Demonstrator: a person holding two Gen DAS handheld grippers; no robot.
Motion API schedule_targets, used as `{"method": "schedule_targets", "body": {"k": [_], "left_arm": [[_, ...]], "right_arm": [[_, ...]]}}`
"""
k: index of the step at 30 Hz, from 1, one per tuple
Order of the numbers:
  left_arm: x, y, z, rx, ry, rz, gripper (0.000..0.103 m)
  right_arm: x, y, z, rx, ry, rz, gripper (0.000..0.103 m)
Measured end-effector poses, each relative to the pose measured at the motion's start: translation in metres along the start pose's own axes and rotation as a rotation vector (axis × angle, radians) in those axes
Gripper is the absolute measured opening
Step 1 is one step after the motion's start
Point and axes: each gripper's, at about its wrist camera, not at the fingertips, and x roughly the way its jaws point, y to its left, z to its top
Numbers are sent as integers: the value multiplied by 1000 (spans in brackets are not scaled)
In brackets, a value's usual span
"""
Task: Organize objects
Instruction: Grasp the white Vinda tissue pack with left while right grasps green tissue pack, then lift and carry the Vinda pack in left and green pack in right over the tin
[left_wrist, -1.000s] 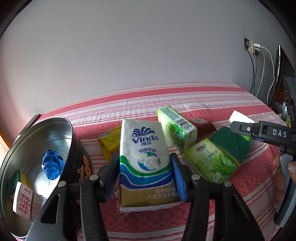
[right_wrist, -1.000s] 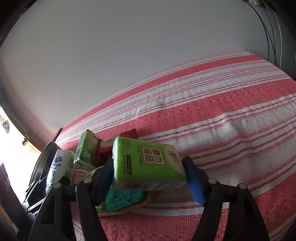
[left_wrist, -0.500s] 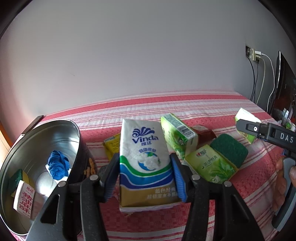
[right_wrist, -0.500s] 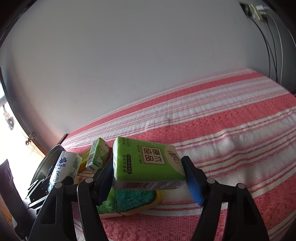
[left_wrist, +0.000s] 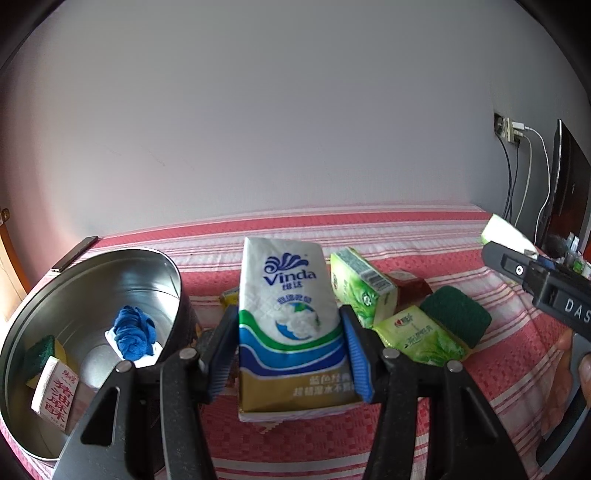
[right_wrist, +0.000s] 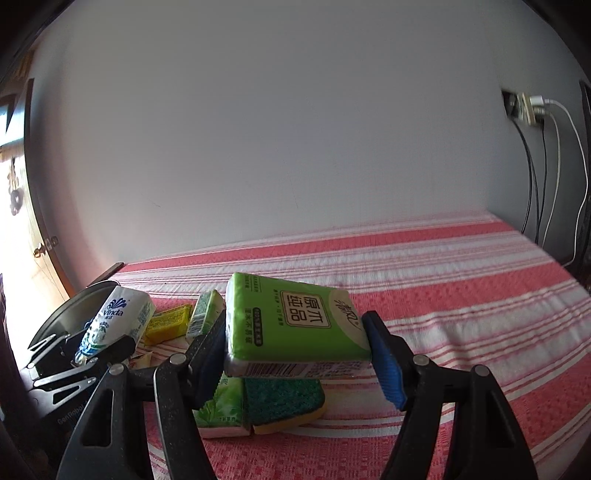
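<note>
Over the striped cloth (right_wrist: 461, 295) both grippers carry packs. Risk: left gripper (left_wrist: 290, 350) & right gripper (right_wrist: 297, 354) could bump if both head for the metal tin (left_wrist: 22, 332) at once; soft packs may squirm loose. Vinda tissue pack (left_wrist: 288, 314) sits clamped between left pads, just right of the tin. Green tissue pack (right_wrist: 291, 325) is clamped between right pads, above the sponge (right_wrist: 284, 402)

Your right tongs (right_wrist: 295, 356) have lifted the green tissue pack (right_wrist: 293, 325) clear of the sponge (right_wrist: 284, 402) and rolled level, swinging toward the tin (left_wrist: 92, 280). In the left view they've climbed higher at the right edge.
</note>
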Motion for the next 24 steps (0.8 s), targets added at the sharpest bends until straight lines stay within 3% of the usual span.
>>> {"method": "schedule_targets", "body": {"k": [24], "left_arm": [[-25, 3, -1, -10, -131, 54, 54]], "right_arm": [[-19, 18, -2, -114, -143, -43, 71]]}}
